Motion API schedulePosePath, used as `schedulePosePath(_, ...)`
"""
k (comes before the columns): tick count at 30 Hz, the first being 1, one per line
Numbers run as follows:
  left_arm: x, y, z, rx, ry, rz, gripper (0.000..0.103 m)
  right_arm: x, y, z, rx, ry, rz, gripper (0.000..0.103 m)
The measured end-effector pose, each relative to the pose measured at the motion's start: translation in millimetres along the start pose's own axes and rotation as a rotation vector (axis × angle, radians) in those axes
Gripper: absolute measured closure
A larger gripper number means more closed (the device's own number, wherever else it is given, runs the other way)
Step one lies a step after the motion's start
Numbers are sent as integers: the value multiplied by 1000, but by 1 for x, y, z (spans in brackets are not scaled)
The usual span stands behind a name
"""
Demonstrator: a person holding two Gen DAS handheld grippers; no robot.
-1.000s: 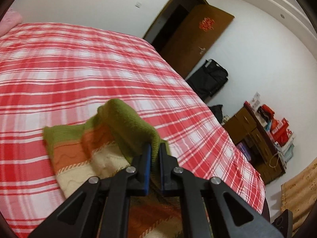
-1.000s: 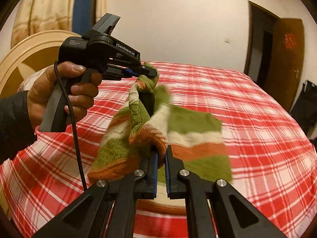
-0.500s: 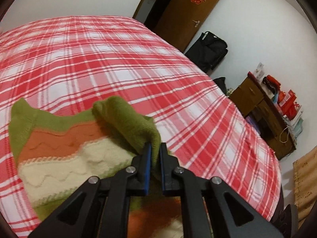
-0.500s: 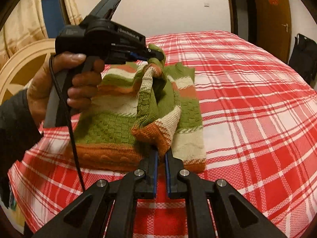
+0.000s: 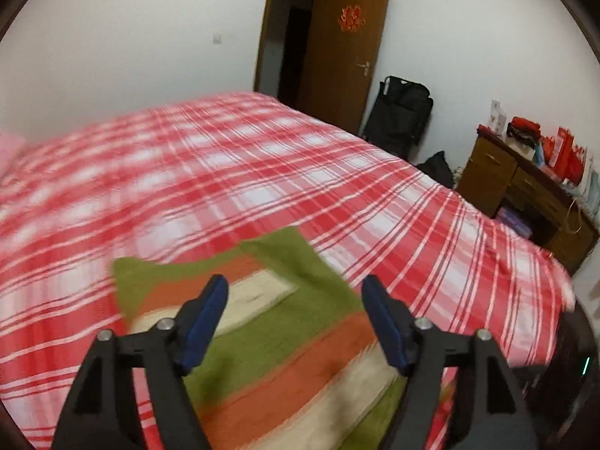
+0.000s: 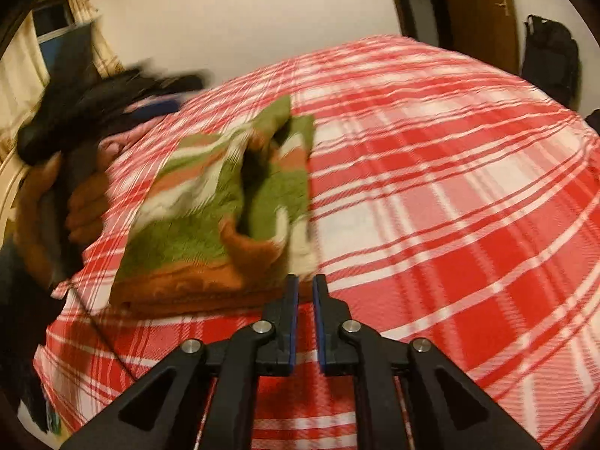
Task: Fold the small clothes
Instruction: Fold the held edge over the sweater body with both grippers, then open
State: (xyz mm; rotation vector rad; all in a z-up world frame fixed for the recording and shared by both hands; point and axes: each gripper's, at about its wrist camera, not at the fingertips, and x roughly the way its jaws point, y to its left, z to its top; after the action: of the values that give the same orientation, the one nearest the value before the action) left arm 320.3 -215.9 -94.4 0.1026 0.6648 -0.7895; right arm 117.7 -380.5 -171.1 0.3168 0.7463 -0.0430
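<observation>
A small knitted sweater (image 6: pixel 210 217) in green, orange and cream stripes lies folded over on the red plaid bed (image 6: pixel 431 195), its top layer rumpled. My right gripper (image 6: pixel 305 279) hovers just short of the sweater's near orange hem; its jaws are opening, a narrow gap shows and nothing is between them. In the left wrist view the sweater (image 5: pixel 285 341) lies flat on the bed (image 5: pixel 225 172) under my left gripper (image 5: pixel 294 281), whose jaws are opening wide and hold nothing. The left gripper (image 6: pixel 112 108), blurred, shows in a person's hand (image 6: pixel 82 202) at the sweater's far left.
A pink pillow (image 5: pixel 9 150) sits at the bed's left end. Past the bed stand an open brown door (image 5: pixel 337 60), a black bag (image 5: pixel 401 116) and a wooden desk (image 5: pixel 525 195) with red items. A curtained window (image 6: pixel 48 30) is behind the hand.
Both grippers have let go of the sweater, which now lies folded on the bed. The left jaws have spread wide, the right ones have parted slightly, and both have drawn back.
</observation>
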Motion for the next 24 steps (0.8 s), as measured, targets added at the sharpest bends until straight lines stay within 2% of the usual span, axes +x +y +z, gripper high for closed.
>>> schedulePosePath(1, -8, 5, -7, 1, -7, 26, 16, -4, 0, 4, -3, -18, 0, 42)
schedulePosePath(2, -13, 10, -15, -4, -8, 54, 14, -7, -1, 6, -3, -27, 8, 29)
schedulePosePath(3, -19, 15, -24, -11, -4, 68, 13, -13, -1, 10, 6, -54, 26, 25)
schedulePosePath(7, -29, 23, -62, -7, 28, 137, 13, -13, 16, 37, -50, -102, 33, 25)
schedulePosePath(8, -28, 25, -69, -5, 38, 148, 12, -10, 22, 46, -64, -112, 45, 28)
schedulePosePath(10, -19, 27, -82, -17, 80, 166, 12, 5, 32, 65, -77, -85, 54, 47)
schedulePosePath(13, -12, 30, -92, -60, 100, 157, 12, 44, 42, 90, -70, 7, 86, 70)
schedulePosePath(14, -10, 30, -94, -68, 102, 146, 12, 62, 45, 96, -72, 62, 51, 75)
schedulePosePath(15, -6, 31, -95, -76, 108, 134, 12, 72, 44, 98, -66, 76, 26, 86)
schedulePosePath(17, -2, 34, -98, -85, 121, 124, 11, 85, 40, 98, -53, 104, 1, 89)
schedulePosePath(21, 4, 32, -107, -81, 145, 114, 3, 82, 34, 83, -80, 97, -119, 91)
schedulePosePath(24, 8, 32, -113, -100, 157, 104, 3, 84, 36, 74, -130, 93, -168, 90)
